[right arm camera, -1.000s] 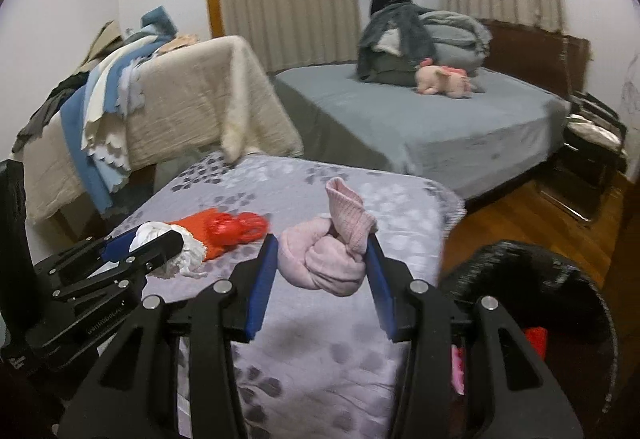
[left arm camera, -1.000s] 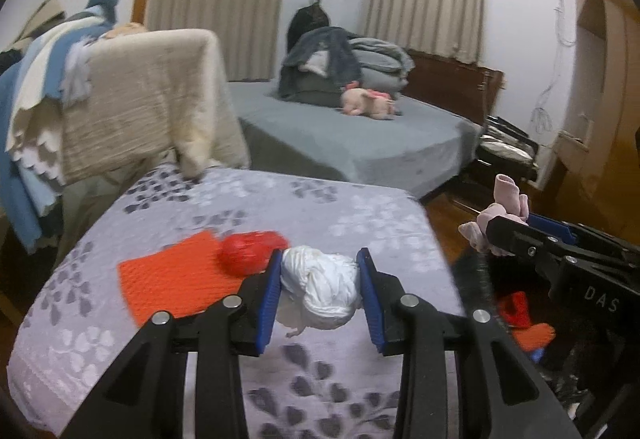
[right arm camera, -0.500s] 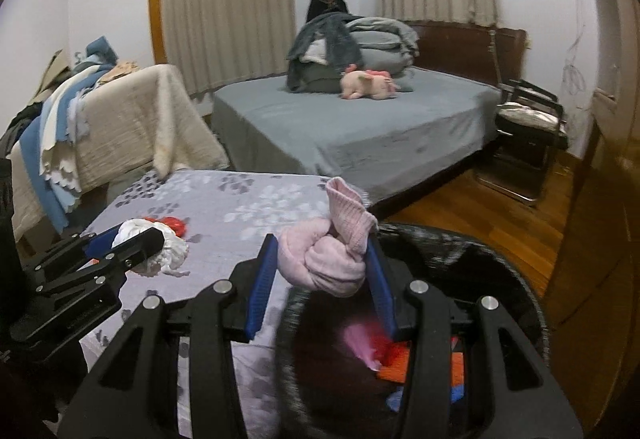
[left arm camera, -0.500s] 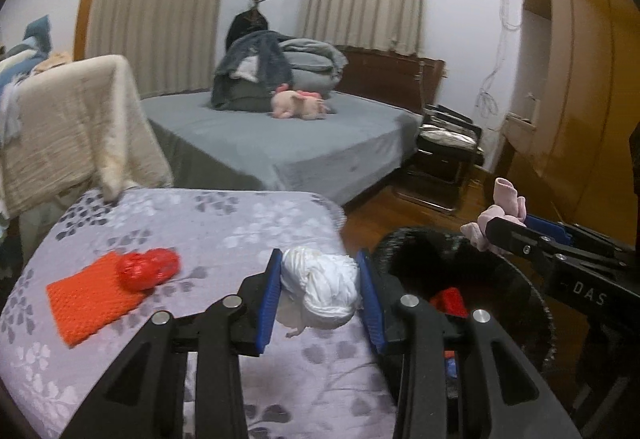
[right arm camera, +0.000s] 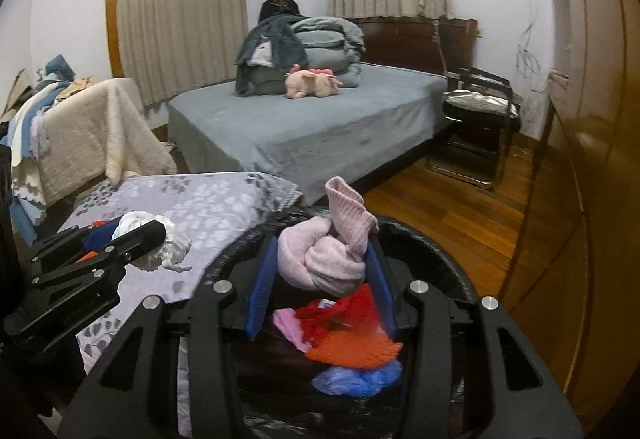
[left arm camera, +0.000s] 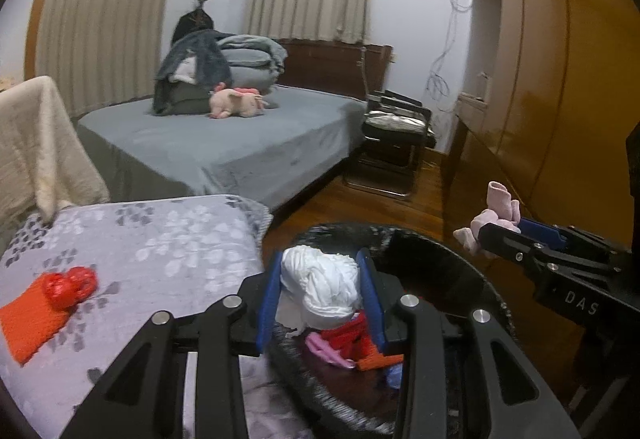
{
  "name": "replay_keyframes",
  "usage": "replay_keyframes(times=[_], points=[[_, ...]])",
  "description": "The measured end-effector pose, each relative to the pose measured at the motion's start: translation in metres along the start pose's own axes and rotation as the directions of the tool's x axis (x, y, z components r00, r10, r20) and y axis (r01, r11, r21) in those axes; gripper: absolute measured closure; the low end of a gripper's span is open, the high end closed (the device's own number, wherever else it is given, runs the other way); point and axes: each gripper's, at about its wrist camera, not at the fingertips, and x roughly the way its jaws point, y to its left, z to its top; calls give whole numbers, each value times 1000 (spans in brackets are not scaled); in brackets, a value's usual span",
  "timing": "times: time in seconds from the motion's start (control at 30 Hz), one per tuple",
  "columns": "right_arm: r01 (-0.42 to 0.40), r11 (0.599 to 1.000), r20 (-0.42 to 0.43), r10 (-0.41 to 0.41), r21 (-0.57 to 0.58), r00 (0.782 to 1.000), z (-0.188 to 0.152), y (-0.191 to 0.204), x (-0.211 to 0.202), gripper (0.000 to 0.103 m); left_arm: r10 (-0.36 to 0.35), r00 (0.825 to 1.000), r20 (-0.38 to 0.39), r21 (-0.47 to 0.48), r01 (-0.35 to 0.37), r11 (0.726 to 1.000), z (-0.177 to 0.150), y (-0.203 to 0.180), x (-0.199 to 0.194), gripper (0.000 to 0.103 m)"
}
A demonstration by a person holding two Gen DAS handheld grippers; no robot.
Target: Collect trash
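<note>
— What's each hand got?
— The left gripper (left arm camera: pixel 320 289) pinches a white balled cloth (left arm camera: pixel 324 289); the right gripper (right arm camera: pixel 322 273) clamps a pink knotted sock (right arm camera: pixel 326 253), both over the black bin (right arm camera: pixel 440 259).
— Anything left out?
— A red ball (left arm camera: pixel 70 285) on an orange cloth (left arm camera: pixel 28 321), on the flowered cover (left arm camera: pixel 160 239).

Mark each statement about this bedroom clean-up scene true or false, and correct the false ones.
1. The left gripper holds a white knotted cloth bundle. True.
2. The right gripper is empty. False: it grips a pink knotted sock bundle.
3. The black-lined trash bin already contains red, orange, pink and blue items. True.
4. A red knotted bundle lies on an orange knitted cloth on the floral grey cover. True.
5. The pink plush toy lies on the wooden floor. False: it lies on the grey bed.
</note>
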Motion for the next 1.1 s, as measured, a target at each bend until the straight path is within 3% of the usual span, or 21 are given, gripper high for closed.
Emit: replay_keyframes(times=[0.4,0.73,0.87,1.0,1.1], points=[[72,996,-43,-70,49,997,-21,-43,14,60,-68,997,-45,40,70,997,2,-38,48,66],[93,995,-72,-89,45,993,-31,-53,29,56,-91,991,-93,40,95,995,-2,-46,80,63],[100,994,-65,-97,43,993,-31,-52,30,37,-99,991,-95,21,102,995,-1,-39,82,42],[116,992,-52,-113,47,992,-30,-52,27,17,-82,993,-84,11,83,997,1,-29,77,36],[105,993,-36,-103,48,994,-27,-50,23,11,-50,997,-64,5,51,999,3,-16,66,28]])
